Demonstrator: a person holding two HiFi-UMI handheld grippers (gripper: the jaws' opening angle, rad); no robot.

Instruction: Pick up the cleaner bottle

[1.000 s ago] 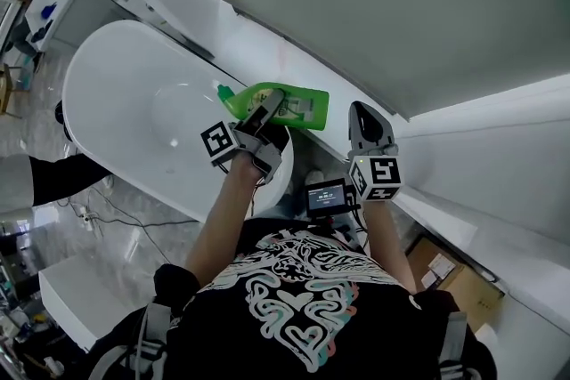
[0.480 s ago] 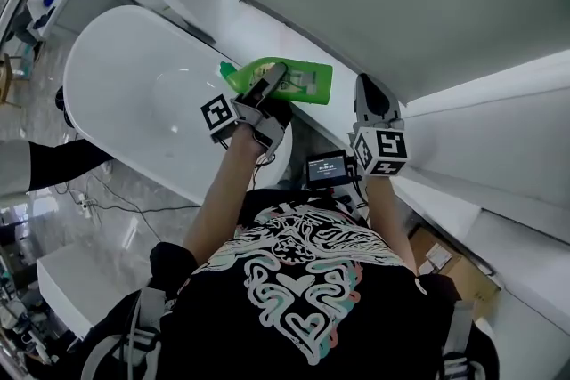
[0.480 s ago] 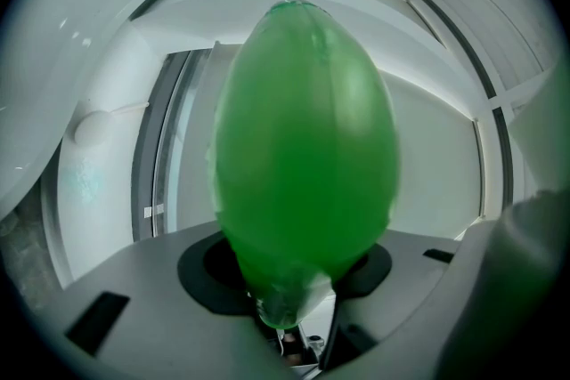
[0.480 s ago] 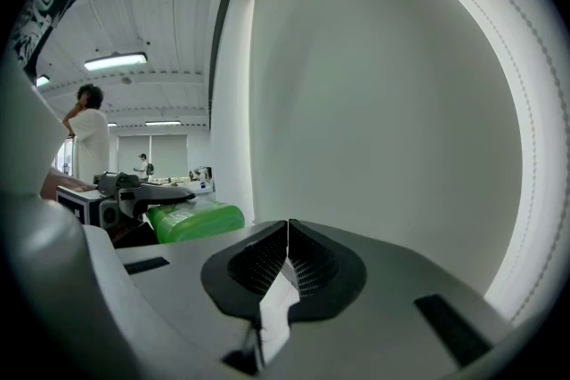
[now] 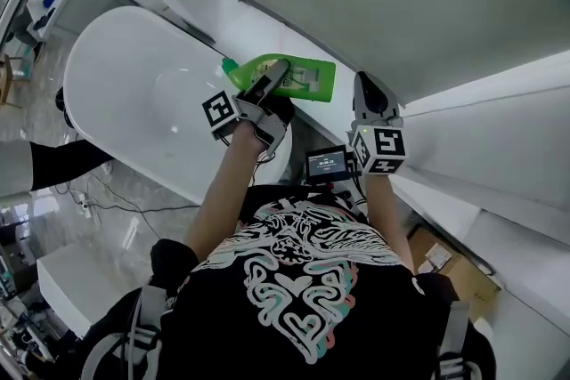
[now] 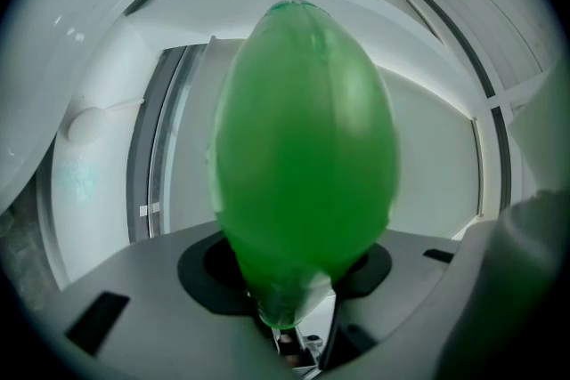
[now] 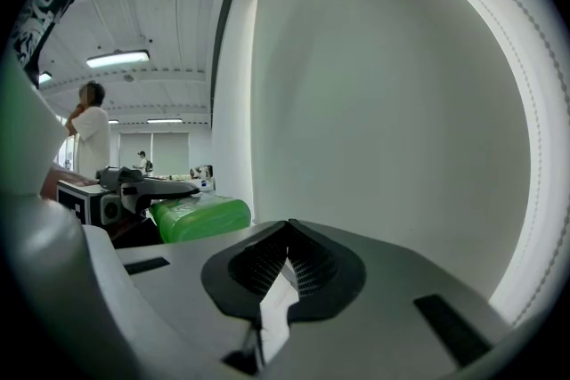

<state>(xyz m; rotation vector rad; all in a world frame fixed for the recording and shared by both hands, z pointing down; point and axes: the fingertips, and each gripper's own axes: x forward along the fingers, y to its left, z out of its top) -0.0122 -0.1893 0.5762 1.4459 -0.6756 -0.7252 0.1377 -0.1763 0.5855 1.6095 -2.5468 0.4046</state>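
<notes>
The green cleaner bottle (image 5: pixel 301 77) lies on its side in the air over the white ledge beside the bathtub, its cap toward the tub. My left gripper (image 5: pixel 272 84) is shut on it across its body. In the left gripper view the bottle (image 6: pixel 303 147) fills the middle, clamped between the jaws. My right gripper (image 5: pixel 368 95) hovers just right of the bottle, close to the white wall, its jaws shut with nothing between them (image 7: pixel 283 267). In the right gripper view the bottle (image 7: pixel 203 216) shows at the left, with the left gripper (image 7: pixel 134 182) on it.
A white bathtub (image 5: pixel 107 93) spreads to the left below the bottle. A white wall and ledge (image 5: pixel 463 147) run along the right. A small screen (image 5: pixel 327 163) hangs at the person's chest. A cardboard box (image 5: pixel 445 267) sits low right. A dark sleeve (image 5: pixel 62 163) reaches in at left.
</notes>
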